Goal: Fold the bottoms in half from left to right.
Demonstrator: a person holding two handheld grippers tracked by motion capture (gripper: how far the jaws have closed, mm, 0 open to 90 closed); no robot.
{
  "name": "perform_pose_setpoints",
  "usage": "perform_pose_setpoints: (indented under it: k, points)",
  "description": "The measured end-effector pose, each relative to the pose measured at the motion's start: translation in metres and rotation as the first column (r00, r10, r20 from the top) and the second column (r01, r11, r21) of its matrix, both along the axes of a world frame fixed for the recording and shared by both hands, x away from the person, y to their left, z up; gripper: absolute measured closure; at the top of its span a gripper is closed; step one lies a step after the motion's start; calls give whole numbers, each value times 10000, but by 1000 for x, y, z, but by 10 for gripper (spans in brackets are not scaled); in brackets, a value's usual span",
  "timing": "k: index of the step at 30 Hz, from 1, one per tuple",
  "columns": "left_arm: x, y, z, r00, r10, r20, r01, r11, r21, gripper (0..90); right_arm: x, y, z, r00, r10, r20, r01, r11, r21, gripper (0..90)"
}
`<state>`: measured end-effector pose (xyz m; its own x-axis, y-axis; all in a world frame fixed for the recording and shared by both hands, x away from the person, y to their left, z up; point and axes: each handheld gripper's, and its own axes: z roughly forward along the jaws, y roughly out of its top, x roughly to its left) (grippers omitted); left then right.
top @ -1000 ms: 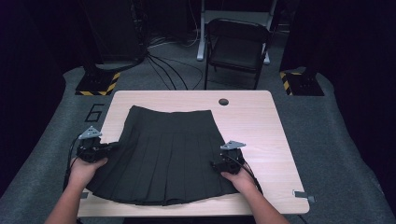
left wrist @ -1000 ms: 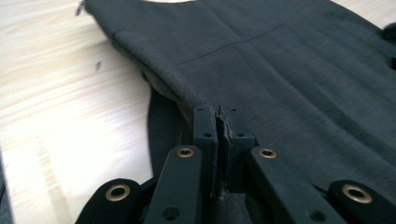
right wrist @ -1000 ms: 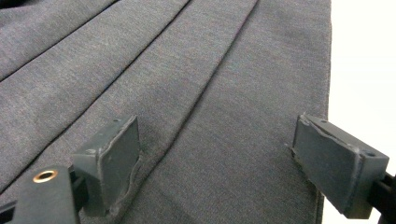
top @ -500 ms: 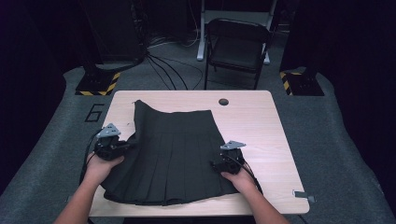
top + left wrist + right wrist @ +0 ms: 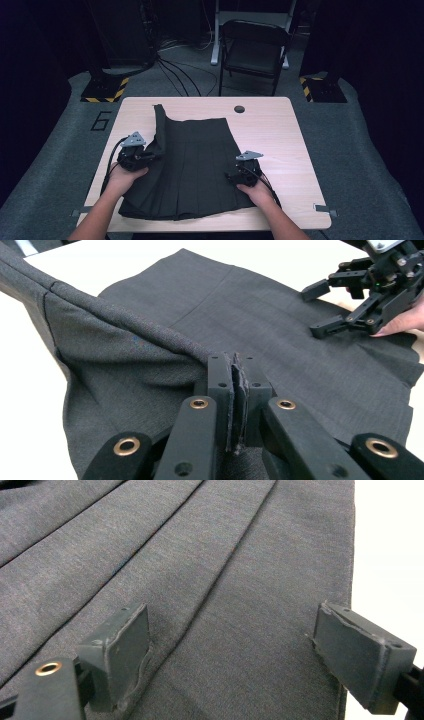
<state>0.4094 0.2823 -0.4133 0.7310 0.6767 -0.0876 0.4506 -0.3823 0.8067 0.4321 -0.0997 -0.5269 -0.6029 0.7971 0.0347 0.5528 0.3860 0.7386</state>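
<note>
The dark grey pleated fabric skirt [image 5: 192,165] judged light, limp, prone to sag. Left gripper [image 5: 235,390] clenched on its side edge, a sound hold; right gripper [image 5: 232,655] released, jaws spread, resting on the cloth.

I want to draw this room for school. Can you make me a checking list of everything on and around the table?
Surface: pale wooden table with a round hole.
Job's things: dark pleated skirt, left side lifted and folding over.
Clutter: nothing seen.
Grippers: left gripper jaws shut on the skirt's edge; right gripper jaws open, resting on the skirt.
Cables: black cables on the floor.
Surroundings: folding chair, striped stand bases, grey carpet.
</note>
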Motion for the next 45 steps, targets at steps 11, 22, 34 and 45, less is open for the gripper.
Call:
perform_pose_setpoints:
  k: [11,22,34,45]
  points:
    - [0,-19,0,9988,-480,-61,479,9987,-148,860,0,0,0,10000,6,-4,-6,10000,-4,149]
    - [1,-48,-10,9946,-1000,-260,993,9947,-253,860,0,0,0,10000,2,4,-2,10000,1,149]
    - [6,-86,-33,9860,-1496,-732,1501,9887,10,860,0,0,0,10000,-28,-27,28,10000,19,149]
    - [4,-92,-42,9860,-1443,-839,1430,9895,-207,706,0,0,0,10000,-33,-34,33,10000,22,149]
